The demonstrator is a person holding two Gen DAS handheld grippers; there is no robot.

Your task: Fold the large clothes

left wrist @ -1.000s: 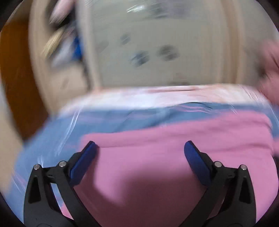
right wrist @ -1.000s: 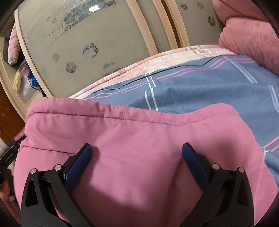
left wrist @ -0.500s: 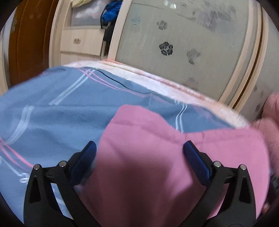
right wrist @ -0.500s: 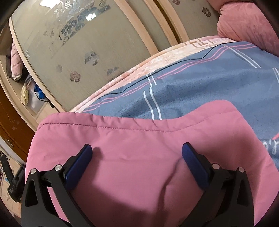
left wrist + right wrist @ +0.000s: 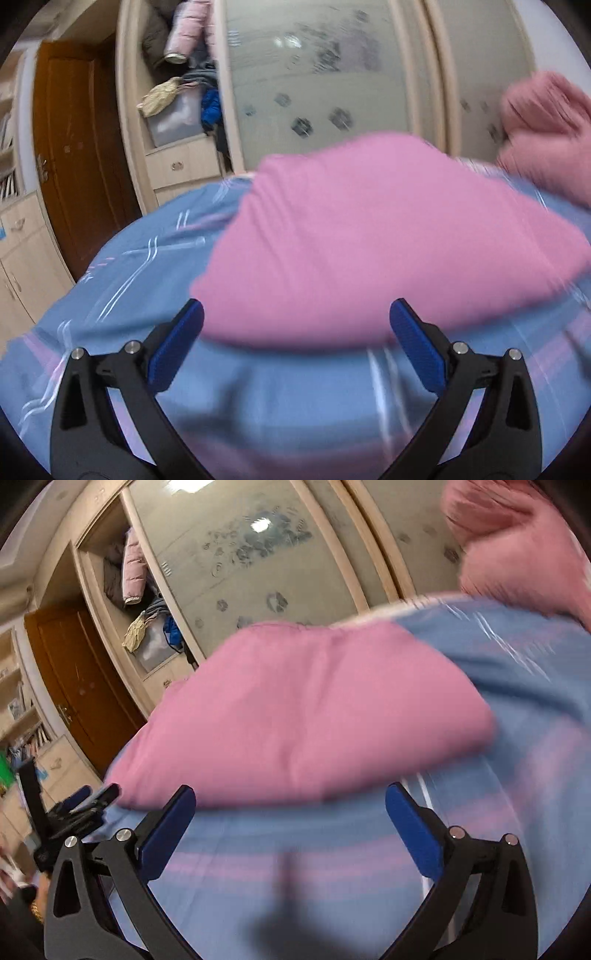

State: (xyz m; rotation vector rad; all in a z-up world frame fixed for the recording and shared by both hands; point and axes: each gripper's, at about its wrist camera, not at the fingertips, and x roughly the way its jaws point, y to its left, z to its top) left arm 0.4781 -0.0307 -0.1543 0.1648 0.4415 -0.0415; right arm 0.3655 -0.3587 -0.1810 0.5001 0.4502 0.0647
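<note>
- The pink garment (image 5: 369, 236) lies in a puffy, already doubled bundle on the bed (image 5: 122, 295), toward the far edge by the wardrobe.
- It sits ahead of both claws, its near hem just beyond the fingertips; its long axis runs across the view, side to side.
- The left gripper (image 5: 295, 343) is spread wide and holds nothing, bare sheet between its blue pads.
- The right gripper (image 5: 290, 823) is likewise released and empty, over the sheet.
- Neither arm looks clearly nearer; the bundle's left end faces the left claw, its right end the right claw, so a two-handed grab at the near hem seems likely.
- The garment looks soft, thick and quilted, with a stitched seam and rounded folds; it should sag when lifted.
- The sheet is blue with pale and pink stripes; both views are motion-blurred.
- A pink quilt (image 5: 517, 546) is heaped at the far right corner.
- Beyond stands the wardrobe (image 5: 332, 74), frosted floral doors, one bay open with clothes.
</note>
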